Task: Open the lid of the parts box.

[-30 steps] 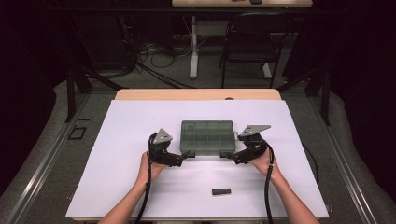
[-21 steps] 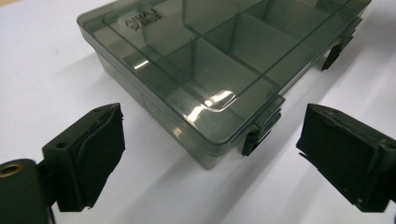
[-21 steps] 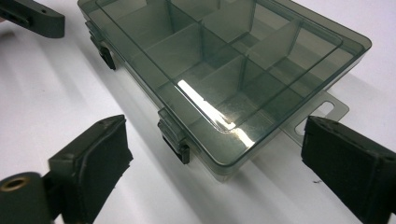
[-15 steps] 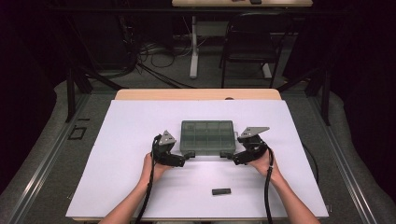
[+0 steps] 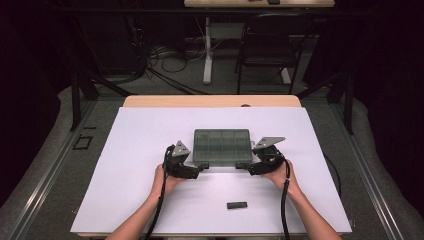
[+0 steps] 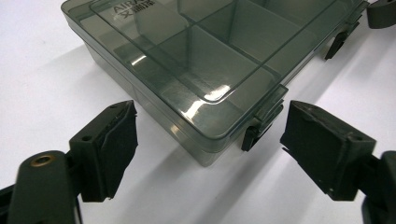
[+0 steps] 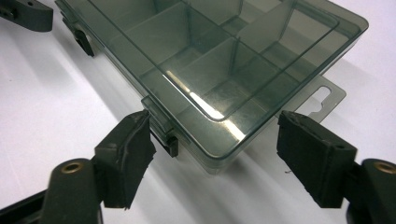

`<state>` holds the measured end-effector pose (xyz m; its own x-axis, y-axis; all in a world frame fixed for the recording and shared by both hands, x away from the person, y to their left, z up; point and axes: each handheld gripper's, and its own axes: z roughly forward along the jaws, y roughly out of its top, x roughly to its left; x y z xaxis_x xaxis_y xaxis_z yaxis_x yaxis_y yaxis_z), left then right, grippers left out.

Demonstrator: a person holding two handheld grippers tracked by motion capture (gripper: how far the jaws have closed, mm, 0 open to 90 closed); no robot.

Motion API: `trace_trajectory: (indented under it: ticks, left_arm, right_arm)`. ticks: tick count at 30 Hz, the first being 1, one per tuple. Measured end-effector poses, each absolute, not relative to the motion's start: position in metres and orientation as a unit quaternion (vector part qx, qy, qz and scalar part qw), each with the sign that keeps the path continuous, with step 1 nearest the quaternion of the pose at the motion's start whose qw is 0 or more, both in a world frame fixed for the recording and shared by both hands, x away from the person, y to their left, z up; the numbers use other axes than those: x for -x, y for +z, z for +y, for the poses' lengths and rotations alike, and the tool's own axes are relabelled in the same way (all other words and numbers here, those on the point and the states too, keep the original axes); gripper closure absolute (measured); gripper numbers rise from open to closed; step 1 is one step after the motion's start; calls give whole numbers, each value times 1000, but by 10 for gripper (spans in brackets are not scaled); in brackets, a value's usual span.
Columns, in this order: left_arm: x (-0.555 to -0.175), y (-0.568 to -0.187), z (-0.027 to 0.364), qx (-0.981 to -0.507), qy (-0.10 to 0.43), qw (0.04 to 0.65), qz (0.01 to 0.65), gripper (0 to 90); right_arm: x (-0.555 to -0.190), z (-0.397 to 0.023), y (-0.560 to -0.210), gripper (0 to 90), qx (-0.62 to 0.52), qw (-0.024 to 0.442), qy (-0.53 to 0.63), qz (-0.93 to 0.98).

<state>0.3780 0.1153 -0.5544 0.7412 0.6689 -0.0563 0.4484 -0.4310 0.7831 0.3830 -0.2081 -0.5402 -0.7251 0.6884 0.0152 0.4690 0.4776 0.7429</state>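
Right now the smoky translucent compartment box [image 5: 222, 147] is lying flat near the middle of the white table sheet [image 5: 140, 135], its lid closed and both front latches looking fastened. The left gripper [image 5: 196, 171] and the right gripper [image 5: 248, 169] are each straddling one front corner of it; their jaws have just been closing in, yet a gap is showing between pads and plastic on either side, so neither is pressing on it. By my reading the work is only beginning: the grippers are lining up on the latches, and unclipping and lifting the lid are not yet done.

From the left gripper's camera, one latch [image 6: 261, 125] is sitting just inside the right-hand jaw, and embossed lettering is showing on the lid. The right gripper's camera is catching the other latch [image 7: 161, 128] almost touching its left-hand jaw, plus a slotted hang tab [image 7: 327, 95] at the box's side. From above, a small black part [image 5: 237, 205] is lying well apart, nearer the person.
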Motion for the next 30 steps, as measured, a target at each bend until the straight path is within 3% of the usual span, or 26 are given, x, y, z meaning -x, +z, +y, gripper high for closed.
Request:
trace_trajectory:
  ticks: [9, 30]
  left_arm:
    - [-378, -555, 115, -838, 129, 415, 330, 263]
    - [-378, -558, 115, -838, 125, 412, 336, 296]
  right_arm:
    - [-383, -207, -542, 271, -342, 141, 375, 850]
    - [-382, -205, -545, 279, -350, 143, 370, 849]
